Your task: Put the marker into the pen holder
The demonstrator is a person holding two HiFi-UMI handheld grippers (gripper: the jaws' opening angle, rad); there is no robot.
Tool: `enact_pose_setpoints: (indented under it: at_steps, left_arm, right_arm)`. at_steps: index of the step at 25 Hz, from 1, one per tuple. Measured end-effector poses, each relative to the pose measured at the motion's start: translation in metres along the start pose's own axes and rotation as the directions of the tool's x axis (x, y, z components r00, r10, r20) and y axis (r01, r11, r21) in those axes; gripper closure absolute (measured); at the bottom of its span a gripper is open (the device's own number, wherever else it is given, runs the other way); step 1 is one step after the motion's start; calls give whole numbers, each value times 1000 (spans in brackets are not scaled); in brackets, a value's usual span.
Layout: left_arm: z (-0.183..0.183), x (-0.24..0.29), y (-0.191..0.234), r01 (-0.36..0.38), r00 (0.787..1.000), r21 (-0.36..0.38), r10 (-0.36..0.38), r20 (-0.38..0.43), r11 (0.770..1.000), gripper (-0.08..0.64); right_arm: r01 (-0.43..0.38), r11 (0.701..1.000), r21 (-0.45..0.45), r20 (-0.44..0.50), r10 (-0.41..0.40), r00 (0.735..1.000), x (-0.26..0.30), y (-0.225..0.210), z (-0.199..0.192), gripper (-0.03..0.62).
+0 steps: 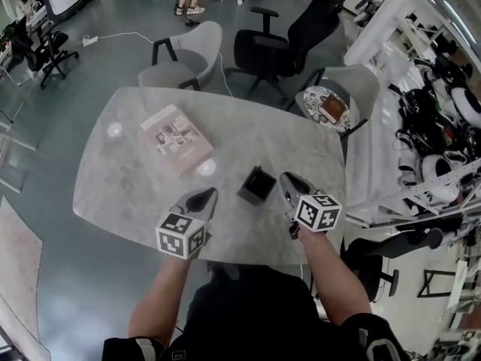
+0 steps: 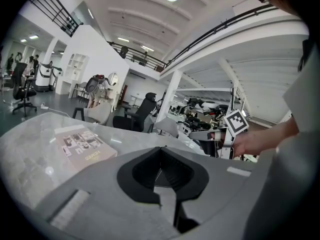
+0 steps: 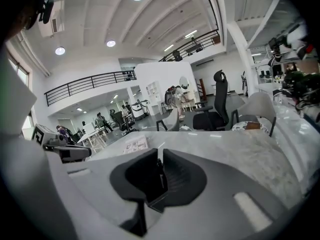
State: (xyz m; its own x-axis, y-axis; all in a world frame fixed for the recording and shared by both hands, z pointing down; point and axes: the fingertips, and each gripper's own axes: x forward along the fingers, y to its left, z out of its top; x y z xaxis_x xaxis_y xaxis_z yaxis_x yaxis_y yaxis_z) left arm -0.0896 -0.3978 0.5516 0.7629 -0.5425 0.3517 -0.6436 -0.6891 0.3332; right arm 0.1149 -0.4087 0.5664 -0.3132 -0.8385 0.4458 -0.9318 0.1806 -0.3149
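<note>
The black square pen holder (image 1: 256, 185) stands on the grey marble table (image 1: 135, 179) near its front edge, between my two grippers. No marker shows on the table in any view, and the holder's dark inside hides whatever is in it. My left gripper (image 1: 204, 195) (image 2: 160, 148) hovers just left of the holder with its jaws closed together and nothing held. My right gripper (image 1: 287, 179) (image 3: 160, 156) sits just right of the holder, jaws closed to a thin slit with a small dark sliver in it that I cannot identify.
A pinkish book (image 1: 176, 140) (image 2: 82, 148) lies on the table's left half. Beyond the far edge stand a grey chair (image 1: 184, 59), a black office chair (image 1: 293, 40) and a grey chair with a patterned cushion (image 1: 329, 107). Racks of gear (image 1: 440, 134) fill the right side.
</note>
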Motion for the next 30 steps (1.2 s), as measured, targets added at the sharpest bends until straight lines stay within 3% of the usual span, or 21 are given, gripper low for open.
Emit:
enact_pose_setpoints:
  at_steps: [5, 13, 16, 22, 26, 30]
  left_arm:
    - [8, -12, -18, 22, 1000, 36, -23, 16, 999, 549]
    - [36, -19, -46, 1, 999, 106, -6, 44, 994, 549]
    - [43, -10, -63, -12, 999, 121, 6, 52, 993, 549]
    - [54, 15, -112, -83, 994, 118, 74, 81, 990, 549]
    - [53, 29, -159, -115, 989, 114, 104, 101, 987, 549]
    - [48, 39, -191, -163, 982, 95, 152, 114, 982, 549]
  right_arm:
    - [-39, 999, 17, 35, 39, 999, -31, 17, -4, 589]
    - [-136, 990, 24, 93, 134, 987, -65, 33, 4, 589]
    - [-172, 985, 21, 116, 168, 979, -81, 26, 10, 589]
    - [-192, 977, -88, 107, 201, 974, -130, -21, 16, 589]
    - [-283, 959, -10, 186, 280, 942, -168, -55, 34, 589]
    - [-361, 932, -23, 220, 357, 908, -193, -71, 54, 589]
